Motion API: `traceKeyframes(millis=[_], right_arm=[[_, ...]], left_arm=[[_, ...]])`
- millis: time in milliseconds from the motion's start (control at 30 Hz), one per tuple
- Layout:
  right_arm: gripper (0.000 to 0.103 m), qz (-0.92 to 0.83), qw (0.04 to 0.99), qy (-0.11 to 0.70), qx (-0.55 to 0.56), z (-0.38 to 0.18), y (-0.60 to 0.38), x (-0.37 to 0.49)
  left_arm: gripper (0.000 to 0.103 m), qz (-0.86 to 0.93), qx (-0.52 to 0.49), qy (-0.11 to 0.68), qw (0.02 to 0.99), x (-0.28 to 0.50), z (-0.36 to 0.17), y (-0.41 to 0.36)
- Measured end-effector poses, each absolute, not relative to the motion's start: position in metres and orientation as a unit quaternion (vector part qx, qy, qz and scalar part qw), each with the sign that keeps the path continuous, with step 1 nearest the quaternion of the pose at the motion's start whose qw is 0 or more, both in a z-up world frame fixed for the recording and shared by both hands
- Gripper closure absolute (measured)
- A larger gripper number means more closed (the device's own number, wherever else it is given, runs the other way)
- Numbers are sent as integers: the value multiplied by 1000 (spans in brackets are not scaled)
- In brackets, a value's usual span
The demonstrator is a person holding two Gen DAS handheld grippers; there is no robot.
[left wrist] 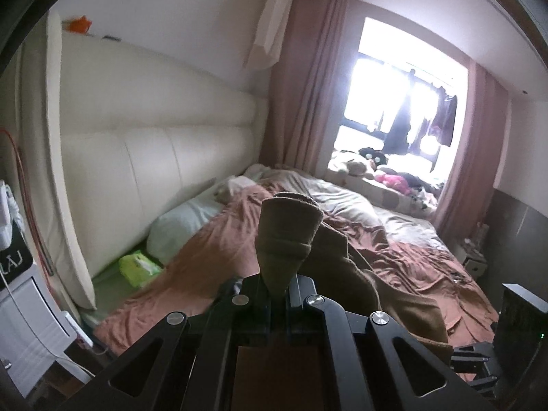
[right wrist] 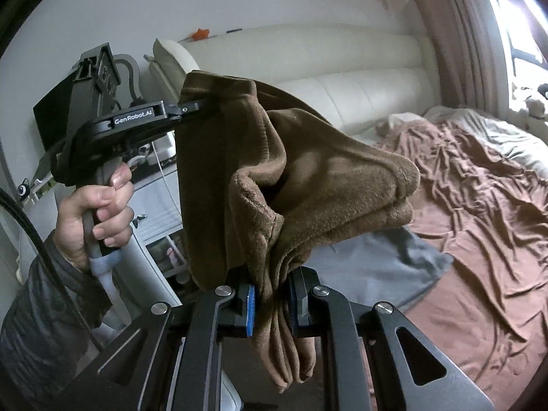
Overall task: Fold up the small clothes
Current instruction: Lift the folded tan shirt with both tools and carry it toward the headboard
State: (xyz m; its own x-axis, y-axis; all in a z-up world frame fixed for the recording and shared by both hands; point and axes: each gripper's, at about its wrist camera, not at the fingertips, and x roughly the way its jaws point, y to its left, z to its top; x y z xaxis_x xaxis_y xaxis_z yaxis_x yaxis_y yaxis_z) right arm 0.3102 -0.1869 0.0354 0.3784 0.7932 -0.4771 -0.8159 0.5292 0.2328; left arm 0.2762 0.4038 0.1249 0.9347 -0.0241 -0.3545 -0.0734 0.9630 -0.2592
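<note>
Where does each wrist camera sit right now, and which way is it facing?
Left wrist: on the left gripper, facing along the bed toward the window; its fingers clamp the brown garment.
Right wrist: on the right gripper, facing the headboard; the left hand holding the other gripper shows.
Shared: garment, bed, headboard.

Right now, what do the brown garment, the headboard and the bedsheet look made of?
Brown garment: likely fleece or plush knit, matte, with a fuzzy nap. Headboard: leather or faux leather, cream, slightly glossy, with padded stitched panels. Bedsheet: thin smooth fabric, fine sharp wrinkles; fibre unclear.
</note>
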Motion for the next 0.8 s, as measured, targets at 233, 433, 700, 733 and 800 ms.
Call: traceKeyframes(millis=[233,433,700,733,800], right_arm=[[92,476,827,298,-23,7,-193,371],[92,476,824,307,-35,-7,-206,428],[92,459,822,337,-12,-48,-210,489],[92,458,820,342,-10,-53,-202,494],[92,455,818,352,-2,-67,-218,521]], left_arm=[[98,25,-157,209,965,325,86,421],[98,35,-171,241,955,389,61,420],[98,30,-152,295,943,469,18,408],[98,29,-147,303,941,479,12,406],[99,26,-141,317,938,497,-1,404]])
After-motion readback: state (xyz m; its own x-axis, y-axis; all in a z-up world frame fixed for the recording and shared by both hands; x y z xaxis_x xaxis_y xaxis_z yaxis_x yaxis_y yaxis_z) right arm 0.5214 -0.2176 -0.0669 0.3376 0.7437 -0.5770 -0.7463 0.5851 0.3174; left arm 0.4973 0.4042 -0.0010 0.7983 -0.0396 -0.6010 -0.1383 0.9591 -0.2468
